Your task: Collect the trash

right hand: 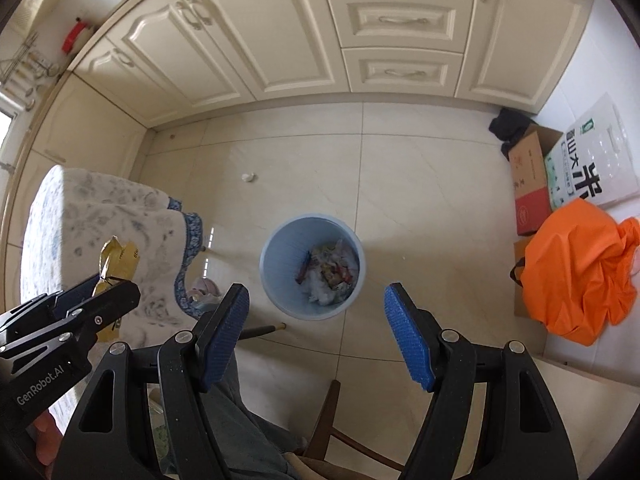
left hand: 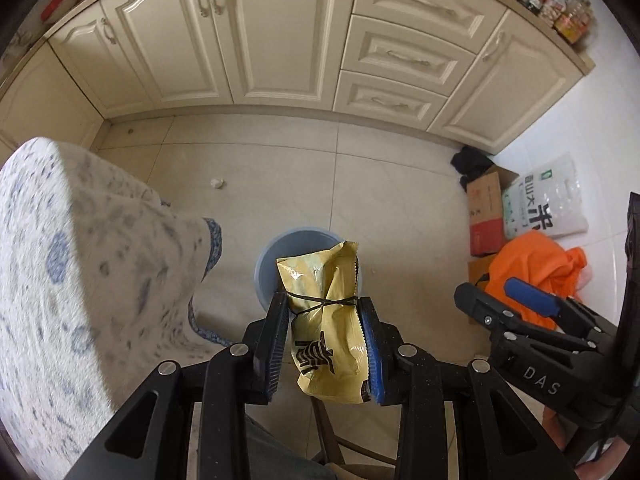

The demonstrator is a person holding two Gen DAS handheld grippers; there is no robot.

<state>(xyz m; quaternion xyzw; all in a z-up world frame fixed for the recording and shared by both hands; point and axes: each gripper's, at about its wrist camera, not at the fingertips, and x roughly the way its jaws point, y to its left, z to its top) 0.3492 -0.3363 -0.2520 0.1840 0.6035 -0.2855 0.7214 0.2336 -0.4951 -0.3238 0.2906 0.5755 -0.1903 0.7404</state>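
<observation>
The left gripper has its fingers clamped on a gold snack bag tied with a black band. In the left wrist view the bag's long side runs up the frame, and its top end covers part of the blue trash bin on the floor below. The right gripper is spread wide and holds nothing. In its view the bin sits just above the fingers, middle of the frame.

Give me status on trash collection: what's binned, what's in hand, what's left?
Done: the blue bin already holds wrappers and crumpled paper. In hand: the left gripper is shut on a gold snack bag above the bin, not yet dropped. The right gripper is open and empty. Left: a small white scrap on the floor tiles beyond the bin.
</observation>
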